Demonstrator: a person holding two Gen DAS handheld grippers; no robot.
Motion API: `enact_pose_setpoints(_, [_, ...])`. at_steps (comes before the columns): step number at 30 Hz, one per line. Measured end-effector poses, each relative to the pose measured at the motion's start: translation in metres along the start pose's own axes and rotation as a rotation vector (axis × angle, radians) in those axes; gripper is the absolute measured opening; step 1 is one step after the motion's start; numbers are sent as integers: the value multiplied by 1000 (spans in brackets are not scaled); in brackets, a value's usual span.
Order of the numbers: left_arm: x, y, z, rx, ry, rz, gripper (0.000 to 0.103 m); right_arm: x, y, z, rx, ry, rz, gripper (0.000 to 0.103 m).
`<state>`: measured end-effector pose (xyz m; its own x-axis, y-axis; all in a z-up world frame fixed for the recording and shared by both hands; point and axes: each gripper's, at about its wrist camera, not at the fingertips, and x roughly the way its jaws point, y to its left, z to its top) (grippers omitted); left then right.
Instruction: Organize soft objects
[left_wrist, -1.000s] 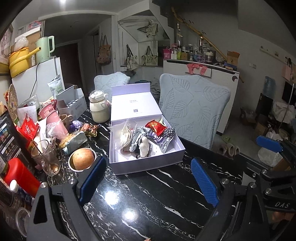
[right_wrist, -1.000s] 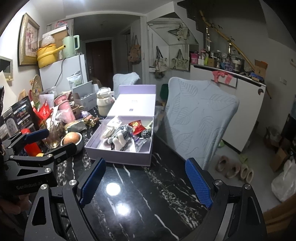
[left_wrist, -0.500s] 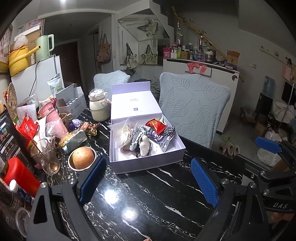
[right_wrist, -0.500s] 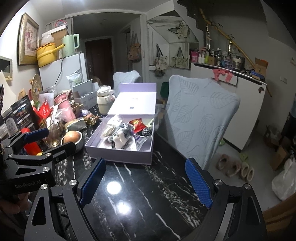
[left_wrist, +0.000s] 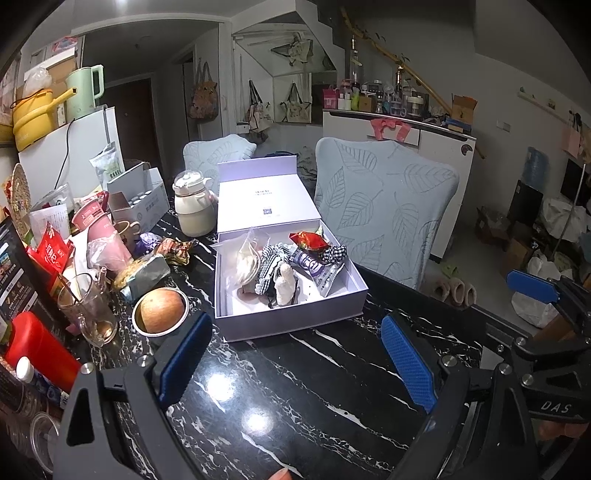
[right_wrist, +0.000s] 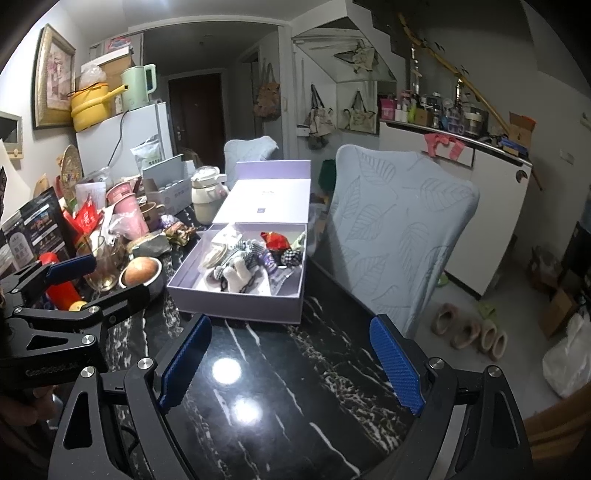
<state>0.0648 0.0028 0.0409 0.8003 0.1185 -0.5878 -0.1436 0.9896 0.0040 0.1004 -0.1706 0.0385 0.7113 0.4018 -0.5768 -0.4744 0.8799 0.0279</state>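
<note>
Both of your grippers hang spread wide with nothing between the blue pads: the left gripper (left_wrist: 291, 360) and the right gripper (right_wrist: 291, 363) are side by side over the bare black marble table (left_wrist: 295, 398), on the near side of the lavender box (left_wrist: 291, 321). Take that box as your landmark. Its near wall is the first hazard; if you come in low and flat, a finger will likely catch the cardboard and shove the whole box away from you. Inside it the soft things lie in a loose tangle: a white plush toy (left_wrist: 285, 284) near the front, checked fabric (left_wrist: 271, 264) behind it, a clear bag (left_wrist: 246, 258) to the left, with a purple snack packet (left_wrist: 314, 266) and a red wrapper (left_wrist: 308, 242) mixed in. Close on the heap carelessly and you may lift two pieces together, or pinch crinkly plastic instead of cloth. Just left of the box stand a steel bowl with an apple (left_wrist: 160, 312) and a glass mug (left_wrist: 86, 308); a wide swing of your left hand could tip them. Beyond the box, its raised lid (left_wrist: 264, 197) leans back beside the cream kettle (left_wrist: 194, 210), so an overreach may knock the lid shut or nudge the kettle.
</note>
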Motion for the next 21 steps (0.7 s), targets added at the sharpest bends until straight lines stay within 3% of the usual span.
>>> enact_pose_setpoints(21, [2,1,1,7,13,24,94,0,-1,-2,0,3,-4,89])
